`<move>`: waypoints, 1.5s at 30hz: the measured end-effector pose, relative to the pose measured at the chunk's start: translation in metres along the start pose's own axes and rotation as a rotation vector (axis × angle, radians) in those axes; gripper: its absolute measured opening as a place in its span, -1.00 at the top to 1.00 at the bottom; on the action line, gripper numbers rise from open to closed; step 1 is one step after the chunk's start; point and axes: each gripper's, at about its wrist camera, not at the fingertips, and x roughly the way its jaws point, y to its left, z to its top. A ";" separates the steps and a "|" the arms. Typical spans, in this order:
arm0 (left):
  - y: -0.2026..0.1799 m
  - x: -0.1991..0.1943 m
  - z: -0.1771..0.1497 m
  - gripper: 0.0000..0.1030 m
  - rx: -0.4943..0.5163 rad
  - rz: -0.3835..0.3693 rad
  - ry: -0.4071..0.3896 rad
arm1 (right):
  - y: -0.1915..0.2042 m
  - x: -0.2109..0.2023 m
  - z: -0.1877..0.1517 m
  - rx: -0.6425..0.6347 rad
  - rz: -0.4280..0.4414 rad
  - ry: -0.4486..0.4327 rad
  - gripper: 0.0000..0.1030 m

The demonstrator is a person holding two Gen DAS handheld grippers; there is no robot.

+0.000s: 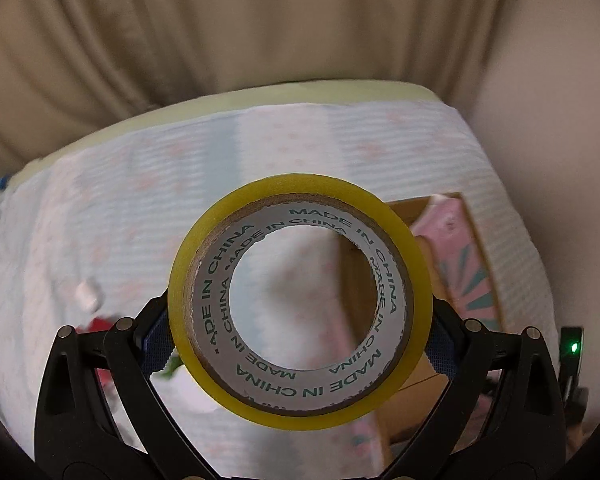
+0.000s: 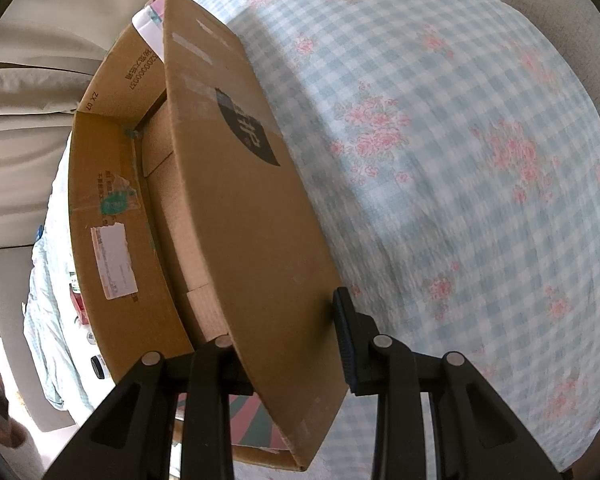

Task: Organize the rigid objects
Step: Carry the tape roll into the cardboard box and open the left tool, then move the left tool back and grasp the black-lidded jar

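Our left gripper [image 1: 300, 332] clamped the tape roll [image 1: 300, 300] beside the cardboard box [image 2: 236, 200], whose flap our right gripper [image 2: 292, 348] straddled, jaws apart; we judged boxing it next.

A blue-checked floral bedsheet [image 2: 460, 140] lies below beige curtains [image 1: 180, 32].

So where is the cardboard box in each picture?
Left wrist view: the cardboard box is at the right, partly hidden behind the yellow tape roll.
Right wrist view: the cardboard box fills the left and middle, close up, with its open inside showing.
Shared landmark: the blue checked cloth with pink flowers that the box sits on.
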 end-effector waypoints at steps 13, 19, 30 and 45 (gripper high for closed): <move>-0.093 0.128 -0.005 -0.90 0.025 -0.063 0.218 | -0.006 -0.001 0.002 0.013 0.011 -0.002 0.45; -0.103 0.160 -0.016 -0.90 0.036 -0.041 0.274 | -0.008 -0.002 0.003 0.011 0.013 -0.006 0.45; -0.118 0.156 -0.016 -0.99 0.098 0.003 0.274 | -0.008 -0.002 -0.001 0.002 0.011 -0.008 0.45; -0.109 0.117 -0.009 -0.99 0.078 -0.019 0.230 | -0.001 -0.003 -0.006 -0.002 0.013 -0.020 0.44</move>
